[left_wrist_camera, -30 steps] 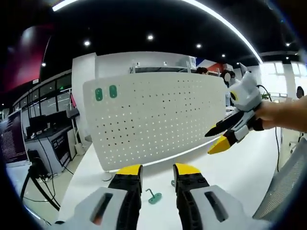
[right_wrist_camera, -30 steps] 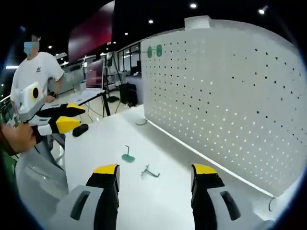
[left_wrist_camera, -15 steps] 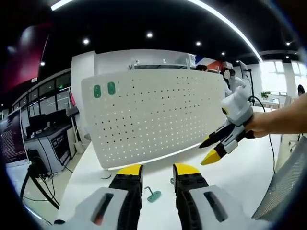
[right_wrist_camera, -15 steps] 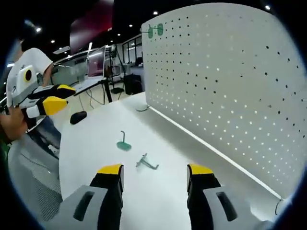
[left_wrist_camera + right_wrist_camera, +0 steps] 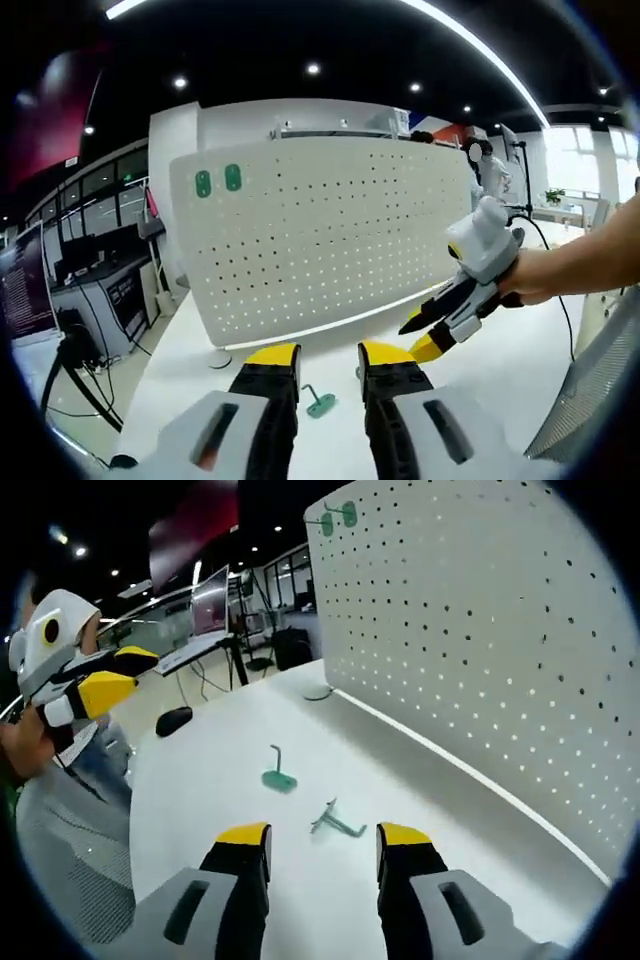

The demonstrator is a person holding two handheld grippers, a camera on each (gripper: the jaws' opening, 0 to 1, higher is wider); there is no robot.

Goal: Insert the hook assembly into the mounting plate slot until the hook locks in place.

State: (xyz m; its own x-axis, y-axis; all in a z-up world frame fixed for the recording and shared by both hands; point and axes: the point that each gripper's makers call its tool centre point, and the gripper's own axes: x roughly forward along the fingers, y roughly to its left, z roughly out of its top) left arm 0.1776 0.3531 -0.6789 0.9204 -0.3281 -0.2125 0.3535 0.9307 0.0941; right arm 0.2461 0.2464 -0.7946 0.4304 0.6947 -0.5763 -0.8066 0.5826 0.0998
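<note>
A white perforated mounting plate (image 5: 320, 235) (image 5: 480, 630) stands upright on the white table (image 5: 210, 780); two green pieces (image 5: 218, 181) (image 5: 338, 518) sit near its top corner. A green hook with a flat base (image 5: 319, 402) (image 5: 280, 776) lies on the table. A second green hook piece (image 5: 338, 824) lies just ahead of my right gripper (image 5: 313, 836), which is open and empty, low over the table. My left gripper (image 5: 329, 354) is open and empty, above the green hook. The right gripper (image 5: 440, 325) also comes in from the right in the left gripper view; the left gripper (image 5: 95, 680) appears at left in the right gripper view.
A black computer mouse (image 5: 174, 720) lies at the table's far side. A cable ring (image 5: 318, 693) (image 5: 220, 359) lies by the plate's end. A grey mesh chair (image 5: 600, 390) stands at the table edge. Desks with monitors (image 5: 40, 290) fill the room behind.
The right gripper has dropped lower and moved closer to the hook pieces on the table, with its jaws slightly narrower. The left gripper has barely moved.
</note>
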